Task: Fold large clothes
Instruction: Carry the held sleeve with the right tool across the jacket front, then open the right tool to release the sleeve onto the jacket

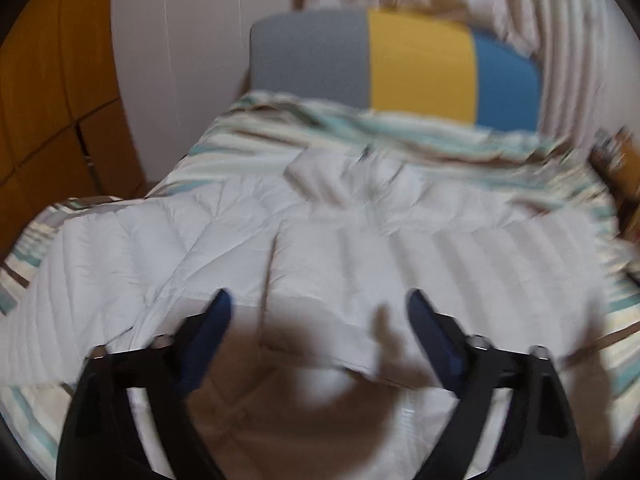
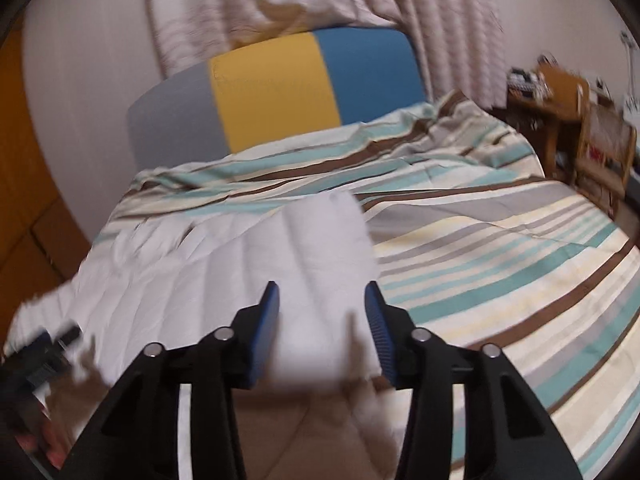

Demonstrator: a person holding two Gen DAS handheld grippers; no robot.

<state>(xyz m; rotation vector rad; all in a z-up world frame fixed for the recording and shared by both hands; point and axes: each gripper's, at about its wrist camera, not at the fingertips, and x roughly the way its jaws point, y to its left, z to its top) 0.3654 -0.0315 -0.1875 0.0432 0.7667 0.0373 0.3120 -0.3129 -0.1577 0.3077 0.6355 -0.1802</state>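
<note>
White quilted fabric fills the foreground: the padded jacket (image 1: pixel 320 240) lies spread flat on the striped bed cover (image 2: pixel 500 248), laid out wide so its panels can be folded over. Left hand-held gripper (image 1: pixel 320 300) hovers above it, jaws apart, nothing pinched. Right hand-held gripper (image 2: pixel 322 292) likewise released, blue pads clear of the cloth. Further back, the grey, yellow and blue headboard (image 2: pixel 276 88), then pale curtains (image 2: pixel 440 20).

A white quilted jacket (image 1: pixel 224 240) lies spread flat on the striped bed. Its near edge seems folded over, though blur hides detail.
</note>
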